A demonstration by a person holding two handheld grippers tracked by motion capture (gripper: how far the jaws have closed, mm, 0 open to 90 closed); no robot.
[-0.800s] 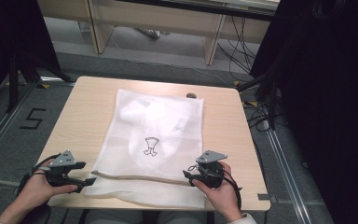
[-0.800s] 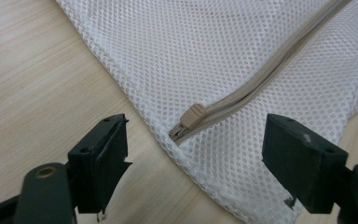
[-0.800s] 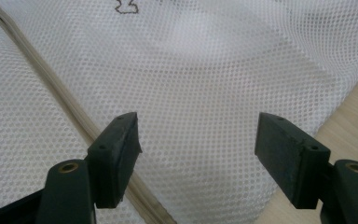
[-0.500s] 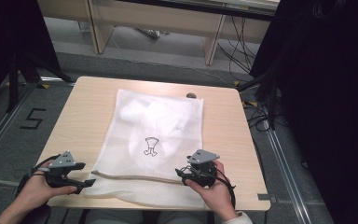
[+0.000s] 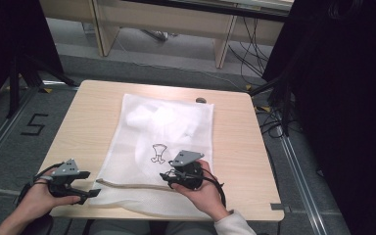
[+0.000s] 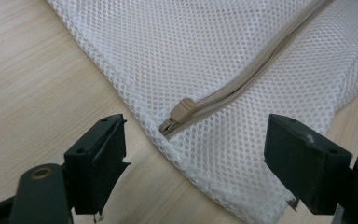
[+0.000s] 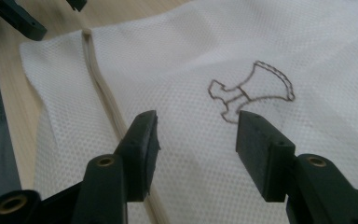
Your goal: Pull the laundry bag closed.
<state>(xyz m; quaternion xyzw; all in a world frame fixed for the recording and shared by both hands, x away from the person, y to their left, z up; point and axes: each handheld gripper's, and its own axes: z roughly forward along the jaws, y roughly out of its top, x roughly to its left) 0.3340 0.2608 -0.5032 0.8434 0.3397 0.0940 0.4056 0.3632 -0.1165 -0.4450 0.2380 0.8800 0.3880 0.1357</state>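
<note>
Left jaws: stood wide apart, nothing between the pads; the left gripper [image 6: 191,172] is held low over the bag corner, zip pull [image 6: 182,110] just ahead of it.
Right jaws: open, moderately wide, nothing gripped; the right gripper [image 7: 196,135] hovers over mesh with the zip [image 7: 103,98] beside its left jaw.
Change, right: against the earlier high-view frames, the right gripper [image 5: 169,177] has been moved inward from the bag's right edge to the zip's right end.
Change, left: the left gripper [image 5: 94,192] is seen in the same place by the near left corner; no shift noted.
Bag: white mesh bag [image 5: 164,142] lies flat on the table [image 5: 83,112], its zip [image 5: 127,185] running across the near end and appearing closed.
Meaning: judged as an approach to working the zip, one gripper at each end; no grasp yet made.
Contents: a pale crumpled mass is visible through the mesh at the far end; its kind cannot be told.
Mark: dark outline drawing [image 7: 251,91] on the mesh, meaning unclear.
Hidden: the zip's right end is covered by the right gripper in the high view; contact there cannot be judged.
Unclear: a small dark thing [image 5: 200,100] at the far table edge is too small to identify.
</note>
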